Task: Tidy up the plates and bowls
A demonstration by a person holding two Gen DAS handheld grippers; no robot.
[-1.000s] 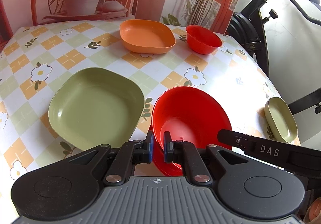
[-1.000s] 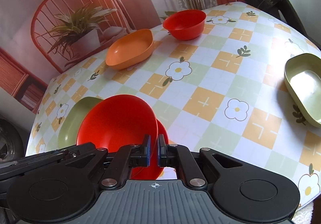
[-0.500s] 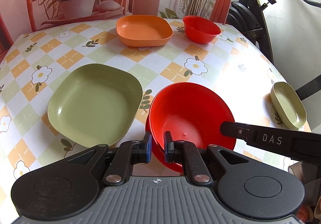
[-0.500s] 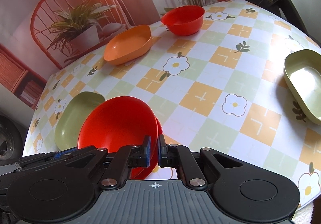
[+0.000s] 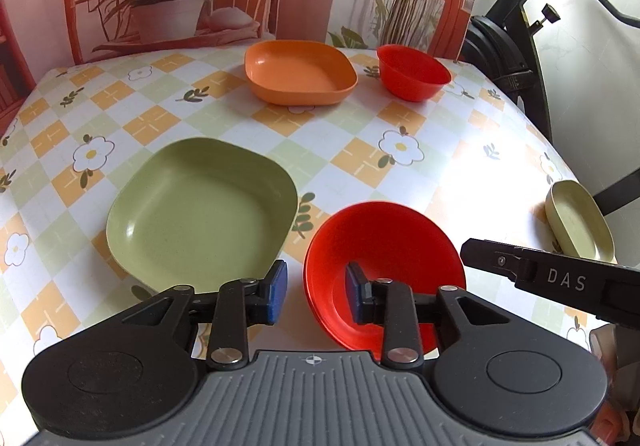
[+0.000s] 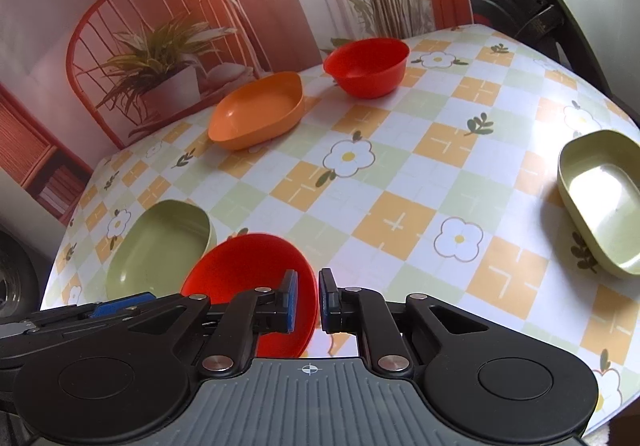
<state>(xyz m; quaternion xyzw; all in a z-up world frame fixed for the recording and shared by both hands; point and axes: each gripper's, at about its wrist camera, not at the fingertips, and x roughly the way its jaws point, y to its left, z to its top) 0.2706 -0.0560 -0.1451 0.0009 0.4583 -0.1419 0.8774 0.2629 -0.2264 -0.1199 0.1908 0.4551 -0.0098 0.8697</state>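
The left hand-held gripper (image 5: 312,292) is held with its fingers spread apart; the rim of the red plate (image 5: 384,246) lies between them, but neither blue pad is pressed against it. The right hand-held gripper (image 6: 308,300) is seen with its fingers drawn close, a narrow gap left between the pads, and the red plate's edge sits in that gap; whether it is actually pinched cannot be told. The red plate is found at the near edge of the tabletop (image 5: 400,174), just beside a large green plate (image 5: 200,210) to its left. Toward the far side of the tabletop, an orange plate (image 5: 300,72) and a red bowl (image 5: 414,72) are set near each other. A small green dish (image 6: 600,198) is placed well apart from them, near the right edge.
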